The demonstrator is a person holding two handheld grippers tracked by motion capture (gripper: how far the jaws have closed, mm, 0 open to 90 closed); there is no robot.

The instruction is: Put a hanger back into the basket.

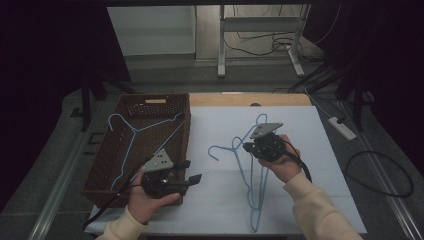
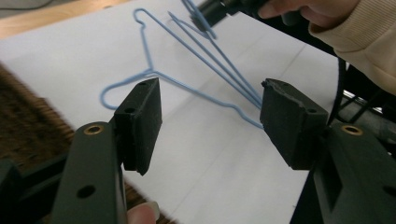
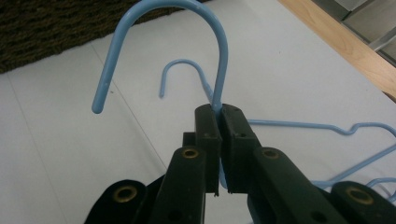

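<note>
Across the white surface (image 1: 300, 150), which covers most of the table below a bare wooden strip at its far edge, sits a dark woven basket (image 1: 107, 165) at the left, its long side running along the white sheet's left border. Inside the basket lies one light blue wire hanger (image 1: 131, 131), spread flat on the weave with its hook toward the far left corner. Right of the basket, near the middle of the surface, two more blue hangers overlap. One, the lying hanger (image 2: 154, 74), rests flat with its hook curling toward the basket. The other, the held hanger (image 3: 219, 51), is caught at the base of its hook by the right gripper (image 3: 219, 112), whose jaws are pinched tight on the thin wire with almost no gap between the pads; its hook arches up and over above the jaws, and its body trails down toward the near edge of the surface. The left gripper (image 2: 210, 116) hovers low over the surface just beside the basket's near right corner, jaws spread wide with nothing between them, pointed across the sheet toward the two hangers. Cream sleeves (image 1: 320, 205) cover both forearms.
</note>
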